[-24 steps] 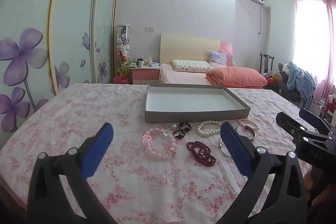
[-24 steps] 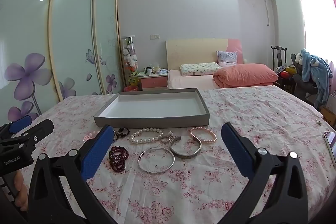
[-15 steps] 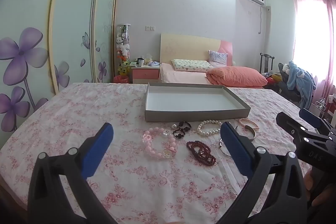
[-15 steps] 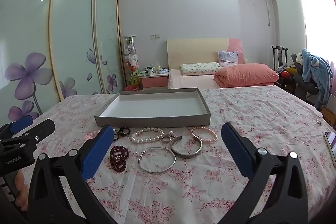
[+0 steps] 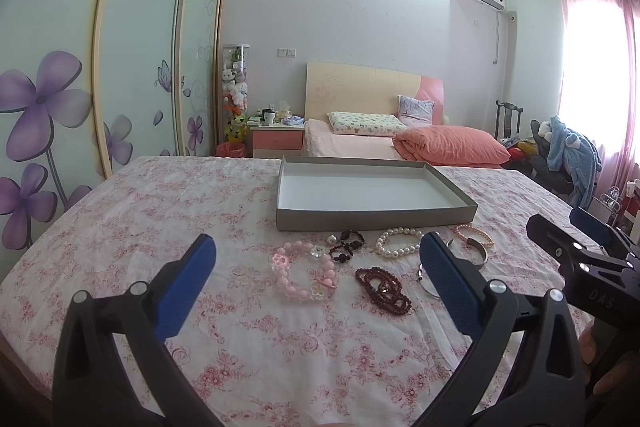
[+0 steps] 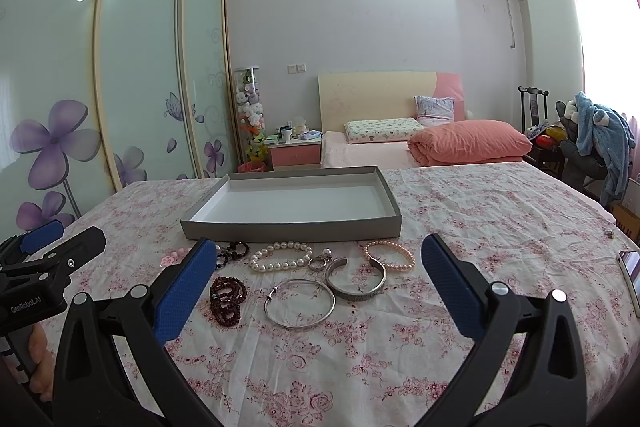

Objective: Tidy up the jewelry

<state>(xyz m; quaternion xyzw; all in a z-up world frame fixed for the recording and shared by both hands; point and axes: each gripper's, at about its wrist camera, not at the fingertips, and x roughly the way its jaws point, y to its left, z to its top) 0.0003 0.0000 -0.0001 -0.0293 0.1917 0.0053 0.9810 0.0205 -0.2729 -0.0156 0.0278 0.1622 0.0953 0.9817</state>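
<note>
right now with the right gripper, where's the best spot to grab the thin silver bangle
Probably the near arc of the thin silver bangle, coming straight down with one of the fingers inside the ring. It lies flat on the floral cloth, open centre clear, and that arc sits away from the wide silver cuff.

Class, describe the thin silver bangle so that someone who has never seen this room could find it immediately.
Start at the grey tray on the floral bedspread, then look at the jewelry spread in front of it. The thin silver bangle lies nearest the camera, beside the dark red bead bracelet. It alone is a plain, slim wire hoop; the wide silver cuff touching it is a broad open band.
</note>
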